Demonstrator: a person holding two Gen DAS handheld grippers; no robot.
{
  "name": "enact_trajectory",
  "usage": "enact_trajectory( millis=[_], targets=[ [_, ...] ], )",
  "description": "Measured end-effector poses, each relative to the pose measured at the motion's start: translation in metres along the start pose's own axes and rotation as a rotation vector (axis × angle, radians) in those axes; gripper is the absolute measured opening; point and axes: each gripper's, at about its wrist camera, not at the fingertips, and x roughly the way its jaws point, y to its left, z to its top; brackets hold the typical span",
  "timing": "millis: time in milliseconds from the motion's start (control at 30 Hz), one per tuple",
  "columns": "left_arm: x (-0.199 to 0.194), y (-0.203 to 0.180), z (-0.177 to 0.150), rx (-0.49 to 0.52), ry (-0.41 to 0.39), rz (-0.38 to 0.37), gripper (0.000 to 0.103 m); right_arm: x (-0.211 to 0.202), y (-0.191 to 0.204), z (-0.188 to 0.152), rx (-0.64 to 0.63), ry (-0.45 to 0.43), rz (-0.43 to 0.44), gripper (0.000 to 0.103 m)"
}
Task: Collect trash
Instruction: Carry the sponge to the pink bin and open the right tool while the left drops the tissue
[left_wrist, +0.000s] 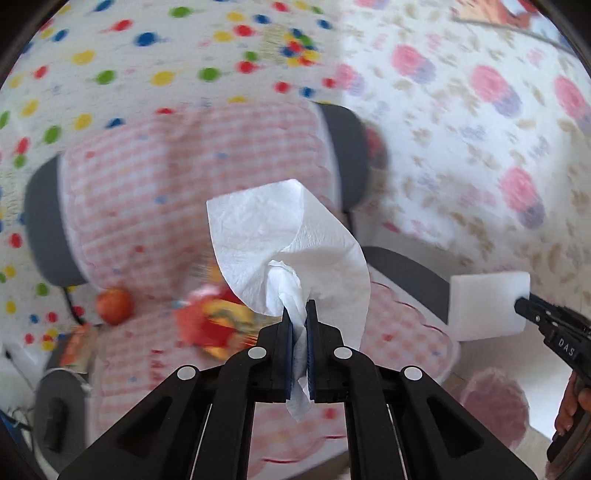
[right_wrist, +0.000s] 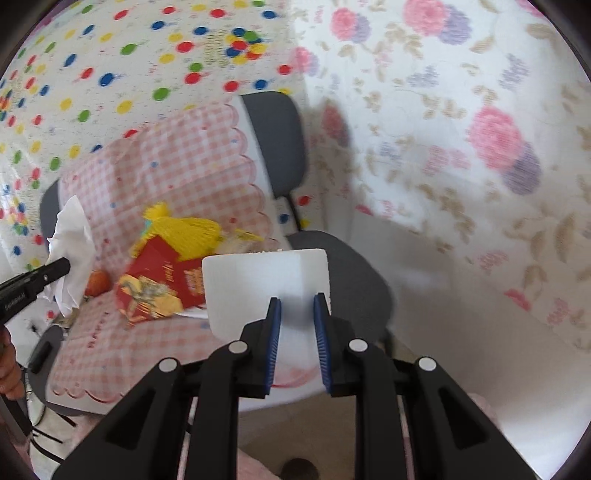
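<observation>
My left gripper (left_wrist: 300, 308) is shut on a crumpled white tissue (left_wrist: 284, 243) that flares up above the fingertips, held above a chair seat. The same tissue (right_wrist: 72, 254) shows at the left of the right wrist view, pinched by the left gripper (right_wrist: 64, 266). My right gripper (right_wrist: 297, 299) is shut on a white foam block (right_wrist: 264, 284), which also appears at the right of the left wrist view as the white foam block (left_wrist: 487, 304) in the right gripper (left_wrist: 522, 304). On the seat lie a red and yellow wrapper (right_wrist: 159, 284), a yellow mesh net (right_wrist: 184, 229) and an orange fruit (right_wrist: 98, 282).
A grey chair (right_wrist: 277, 140) draped with a pink checked cover (right_wrist: 177, 166) stands before a dotted cloth (right_wrist: 110, 74) and a flowered cloth (right_wrist: 461, 129). A person's hand (right_wrist: 9, 369) shows at the left edge. Bare floor (right_wrist: 295, 424) lies below the seat front.
</observation>
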Motion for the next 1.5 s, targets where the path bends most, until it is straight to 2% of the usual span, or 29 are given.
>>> enact_trajectory(
  millis=[133, 267, 433, 500, 667, 700, 733, 767, 867, 1000, 1200, 1367, 1467, 1500],
  targets=[
    [0.015, -0.067, -0.033, 0.041, 0.034, -0.145, 0.007, -0.018, -0.03, -0.025, 0.003, 0.021, -0.121, 0.019],
    [0.035, -0.139, -0.062, 0.092, 0.055, -0.275, 0.007, -0.033, -0.07, -0.063, 0.035, 0.057, -0.277, 0.019],
    [0.051, -0.206, -0.093, 0.162, 0.084, -0.387, 0.007, -0.043, -0.116, -0.112, 0.091, 0.144, -0.409, 0.019],
    [0.053, -0.224, -0.1, 0.195, 0.086, -0.408, 0.007, -0.041, -0.134, -0.132, 0.116, 0.19, -0.454, 0.02],
    [0.061, -0.25, -0.12, 0.221, 0.13, -0.44, 0.007, -0.031, -0.159, -0.162, 0.18, 0.257, -0.459, 0.024],
    [0.062, -0.251, -0.122, 0.224, 0.134, -0.442, 0.007, -0.028, -0.162, -0.165, 0.186, 0.266, -0.455, 0.028],
    [0.062, -0.253, -0.123, 0.229, 0.136, -0.441, 0.007, -0.027, -0.164, -0.166, 0.19, 0.268, -0.449, 0.042],
    [0.063, -0.254, -0.124, 0.234, 0.138, -0.437, 0.007, -0.026, -0.165, -0.167, 0.193, 0.264, -0.442, 0.048],
    [0.063, -0.255, -0.122, 0.24, 0.14, -0.437, 0.007, -0.023, -0.164, -0.161, 0.196, 0.252, -0.424, 0.048],
    [0.057, -0.263, -0.126, 0.273, 0.133, -0.456, 0.007, -0.039, -0.167, -0.151, 0.201, 0.21, -0.438, 0.048],
    [0.058, -0.304, -0.149, 0.39, 0.153, -0.522, 0.011, -0.078, -0.182, -0.145, 0.246, 0.145, -0.475, 0.048],
    [0.076, -0.348, -0.172, 0.461, 0.196, -0.577, 0.011, -0.098, -0.196, -0.148, 0.287, 0.112, -0.491, 0.048],
    [0.087, -0.37, -0.18, 0.497, 0.206, -0.591, 0.017, -0.104, -0.205, -0.15, 0.305, 0.108, -0.502, 0.048],
    [0.091, -0.375, -0.181, 0.497, 0.213, -0.595, 0.025, -0.105, -0.207, -0.151, 0.309, 0.108, -0.507, 0.048]
  ],
)
